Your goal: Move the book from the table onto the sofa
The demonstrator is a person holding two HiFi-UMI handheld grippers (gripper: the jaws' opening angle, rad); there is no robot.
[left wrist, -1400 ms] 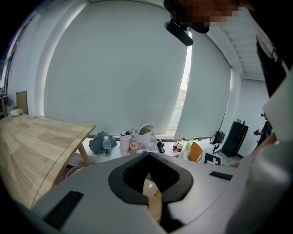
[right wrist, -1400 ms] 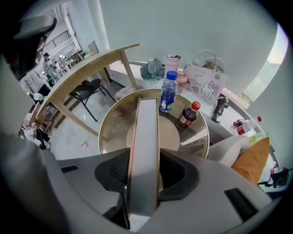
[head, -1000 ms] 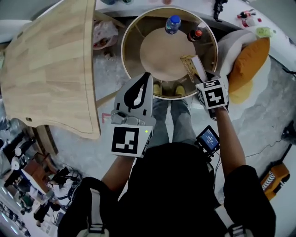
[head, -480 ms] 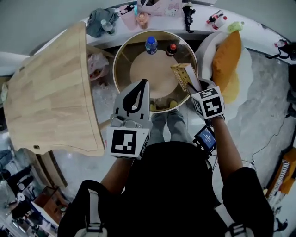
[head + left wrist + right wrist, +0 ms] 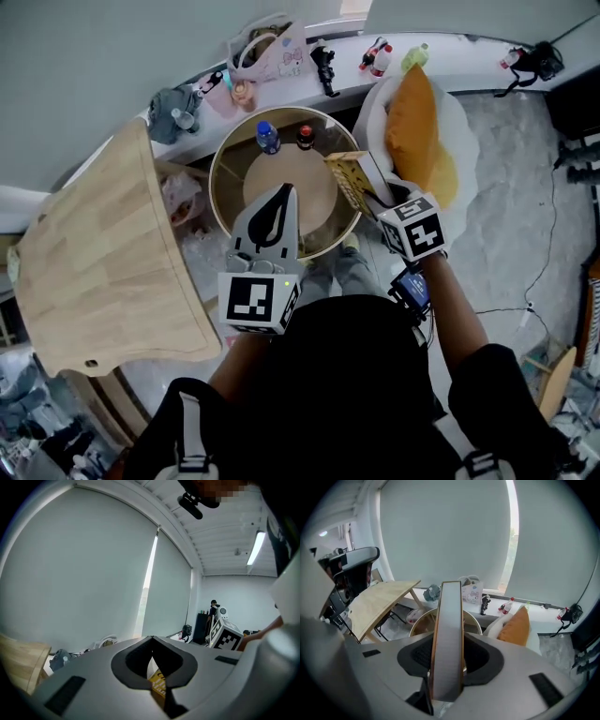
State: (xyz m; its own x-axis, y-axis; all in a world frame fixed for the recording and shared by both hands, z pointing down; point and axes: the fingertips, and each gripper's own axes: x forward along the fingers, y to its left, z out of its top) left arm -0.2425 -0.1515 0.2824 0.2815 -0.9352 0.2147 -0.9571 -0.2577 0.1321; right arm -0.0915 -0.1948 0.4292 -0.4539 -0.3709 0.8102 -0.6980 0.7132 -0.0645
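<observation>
— Holding anything?
— My right gripper (image 5: pixel 447 660) pinches the book (image 5: pixel 447 634) edge-on. Its lower end is buried between the jaws, and its cover is too small to read.
— The other?
— My left gripper (image 5: pixel 280 190) is pressed together, empty, over the round table's (image 5: pixel 225 159) near rim.
— Anything on that table?
— A blue-capped bottle (image 5: pixel 268 137) and a red-capped bottle (image 5: pixel 305 136) at its far side. The bag (image 5: pixel 281 61) beyond it I can't see into. The book hangs over the table's right rim, beside the sofa (image 5: pixel 469 112).

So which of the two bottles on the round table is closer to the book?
The dark bottle with the red cap; the blue-capped bottle stands beside it, farther from the book.
</observation>
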